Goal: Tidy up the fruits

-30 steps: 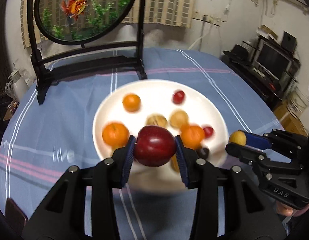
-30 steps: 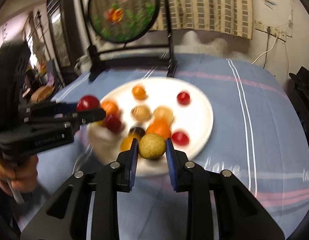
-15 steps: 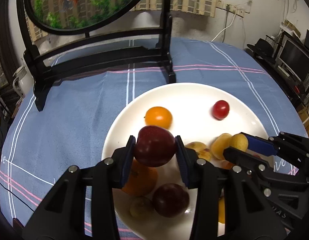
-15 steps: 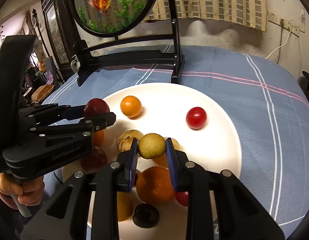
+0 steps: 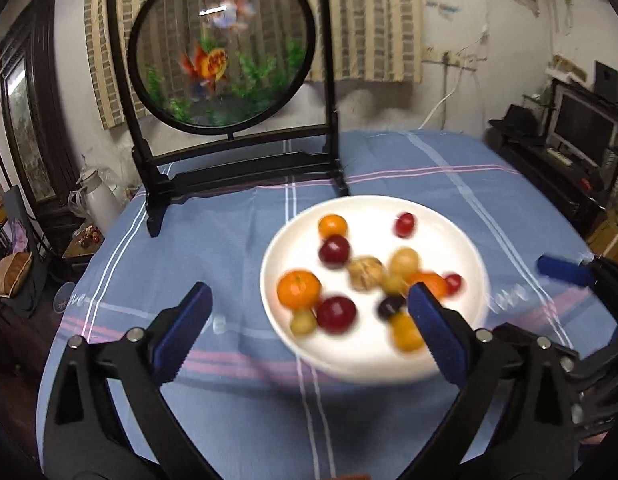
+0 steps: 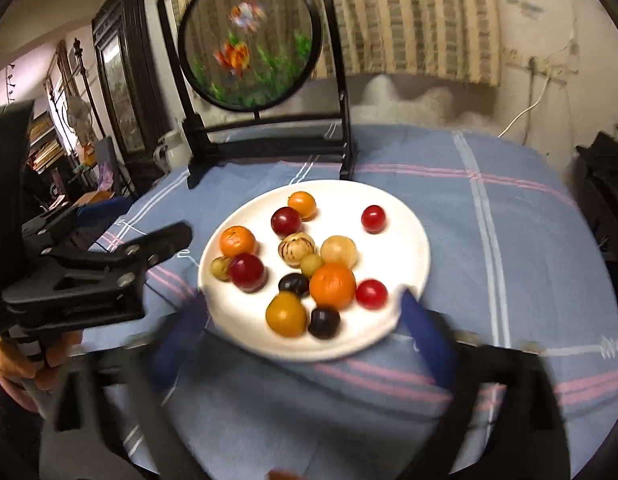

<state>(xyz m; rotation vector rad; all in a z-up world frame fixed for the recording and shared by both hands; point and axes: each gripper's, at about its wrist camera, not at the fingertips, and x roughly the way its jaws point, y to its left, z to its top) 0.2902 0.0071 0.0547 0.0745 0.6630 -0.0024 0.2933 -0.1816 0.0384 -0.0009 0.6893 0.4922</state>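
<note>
— Grippers?
— Left gripper (image 5: 309, 320): jaws have just been opening, now spread wide, nothing between the pads. Right gripper (image 6: 305, 328): the same, jaws just opened, wide and empty, blurred in its own view.
— Fruits?
— All on the white plate (image 6: 405, 216), which sits on the blue cloth (image 6: 509, 240). A dark red plum (image 6: 286, 221) lies just beside the far orange (image 6: 302, 204); a small yellow-green fruit (image 6: 311, 264) lies mid-plate, touching the near orange (image 6: 333, 285).
</note>
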